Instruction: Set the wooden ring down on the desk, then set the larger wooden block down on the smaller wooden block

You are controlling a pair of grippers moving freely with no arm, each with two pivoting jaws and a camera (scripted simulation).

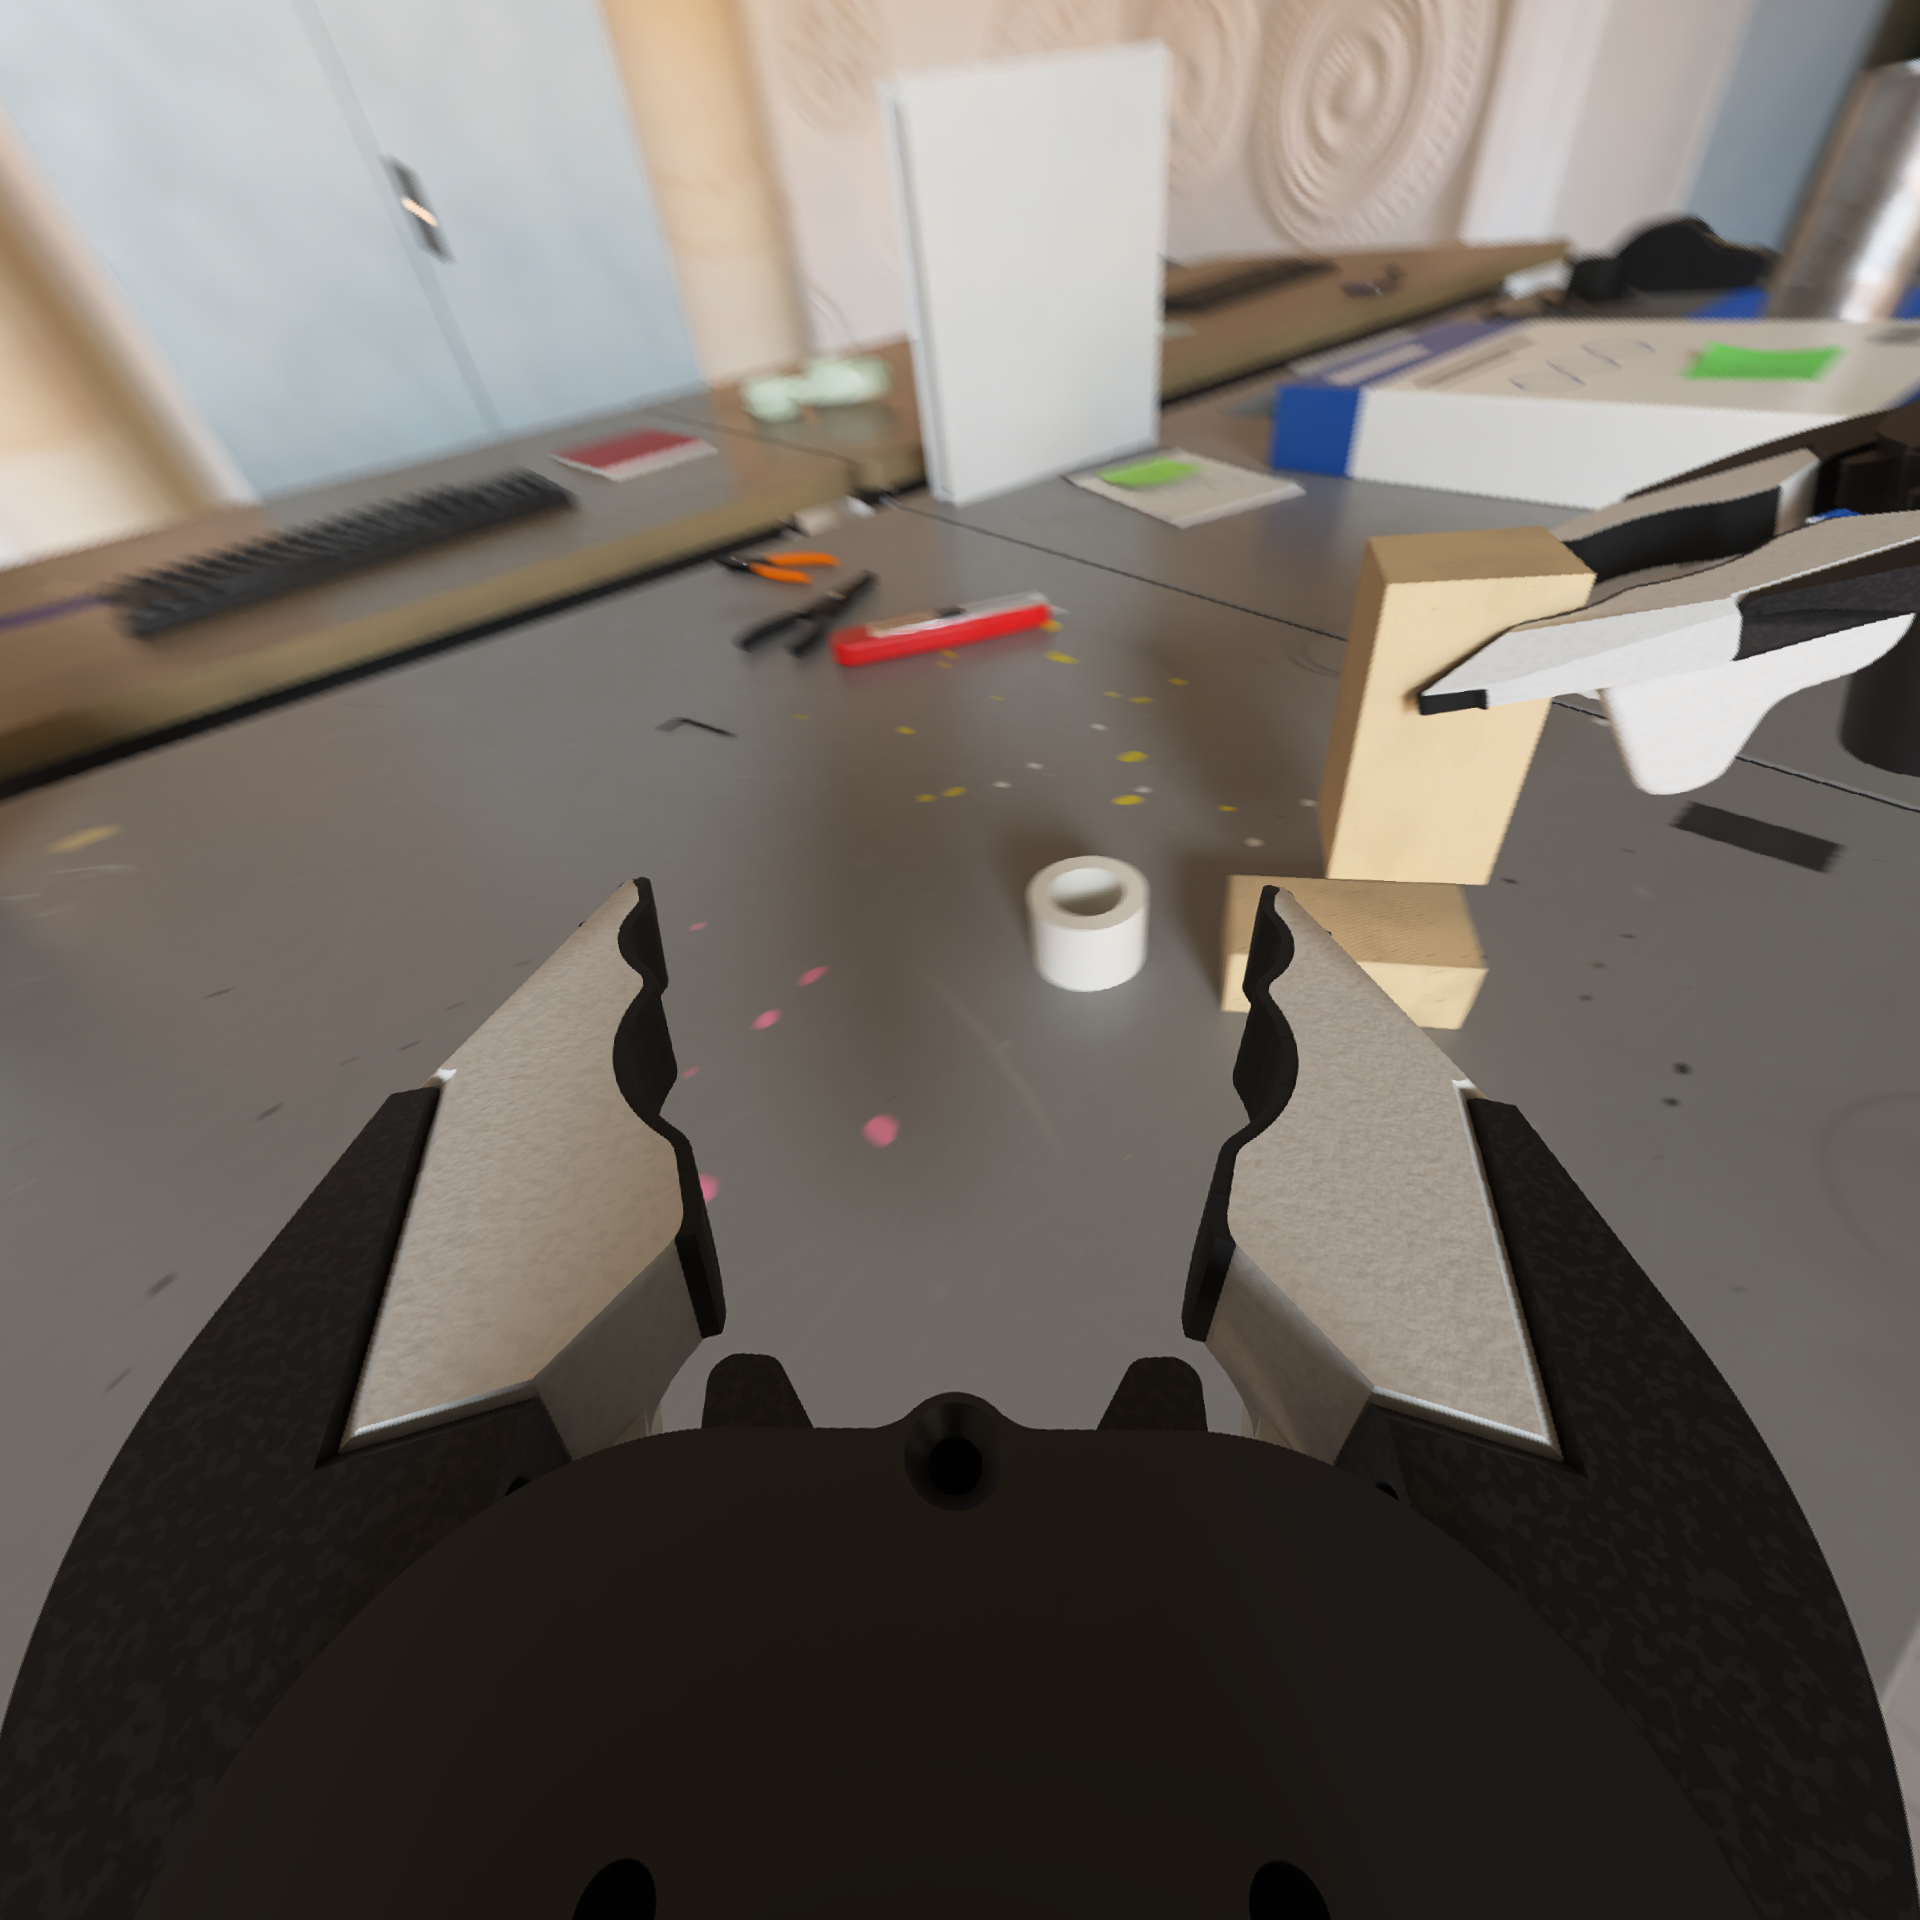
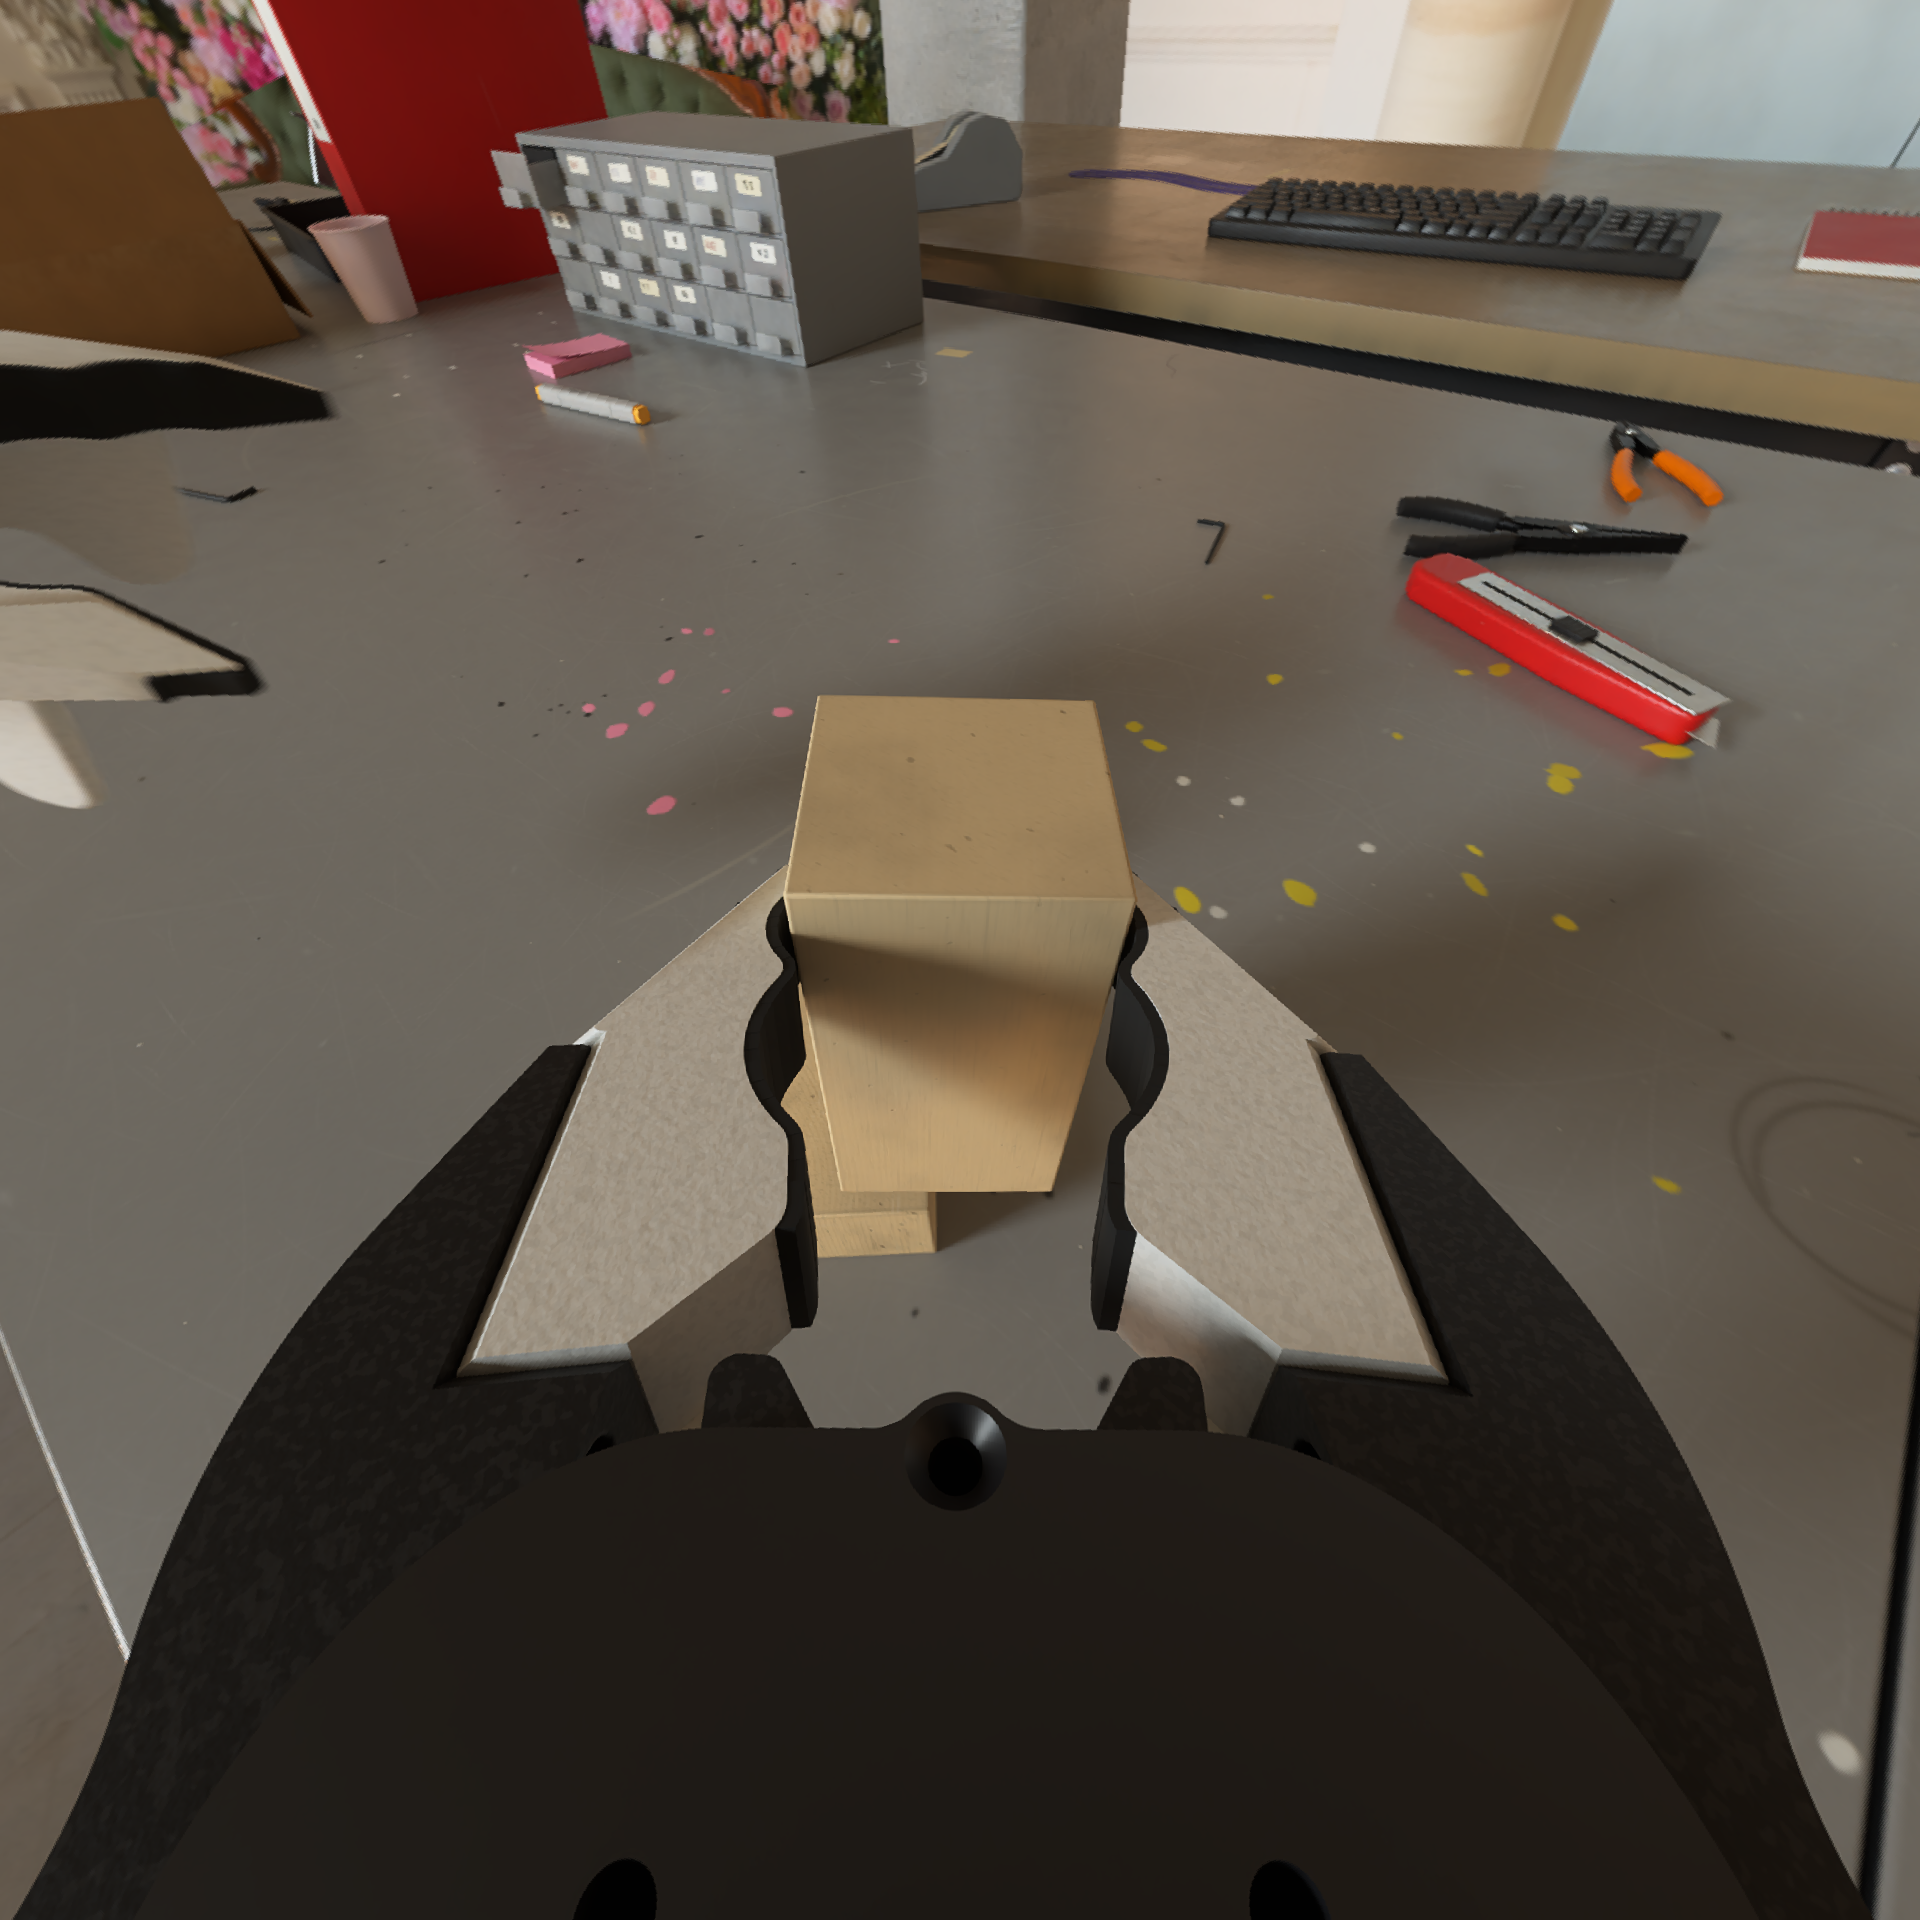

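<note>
The pale wooden ring [image 1: 1089, 923] stands on the grey desk [image 1: 520, 987], apart from both grippers. My left gripper [image 1: 956, 896] is open and empty, hovering above the desk short of the ring. My right gripper [image 2: 956, 914] is shut on the larger wooden block [image 2: 951, 800], which is upright. In the left wrist view this block [image 1: 1444, 707] hangs directly over the smaller wooden block [image 1: 1371, 951], at its top or just above; I cannot tell if they touch. The smaller block [image 2: 873, 1226] peeks out beneath it in the right wrist view.
A red utility knife [image 2: 1558, 649], black pliers [image 2: 1538, 535] and orange pliers [image 2: 1662, 468] lie beyond the blocks. A white upright board [image 1: 1034, 270], a grey drawer cabinet [image 2: 727, 229], a pink cup [image 2: 364, 265] and a keyboard [image 2: 1455, 223] stand farther back.
</note>
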